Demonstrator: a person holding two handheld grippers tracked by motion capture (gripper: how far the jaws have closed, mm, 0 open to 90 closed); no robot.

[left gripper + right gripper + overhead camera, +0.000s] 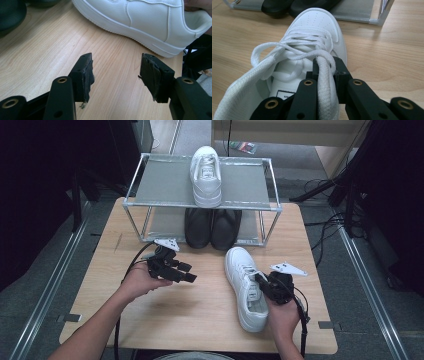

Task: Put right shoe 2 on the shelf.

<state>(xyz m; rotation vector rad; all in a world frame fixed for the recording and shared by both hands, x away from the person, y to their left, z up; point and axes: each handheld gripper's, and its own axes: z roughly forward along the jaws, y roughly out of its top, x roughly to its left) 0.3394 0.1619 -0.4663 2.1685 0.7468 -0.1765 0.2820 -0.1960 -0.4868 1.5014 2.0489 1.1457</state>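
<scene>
The right tool [325,68] has its jaws pinched on the collar edge of the white sneaker [312,37], one jaw inside the opening and the other on the outer side, with the padded rim squeezed between them. That shoe lies on the tabletop [200,305] at the near right, toe pointing away toward the rack, laces loose over the tongue, and the person's right hand [282,312] sits just behind its heel. Over to the left, the left tool [186,272] rests in the person's left hand [140,281], its jaws spread wide with nothing between them, bare wood showing in the gap; it points across toward the sneaker's side and stays well apart from it. At the far edge of the tabletop stands a metal shoe rack [150,182]. A second white sneaker [206,175] sits on its upper shelf, toe toward the person, and a pair of black shoes [212,227] sits side by side on the lower shelf, just beyond the held shoe's toe.
</scene>
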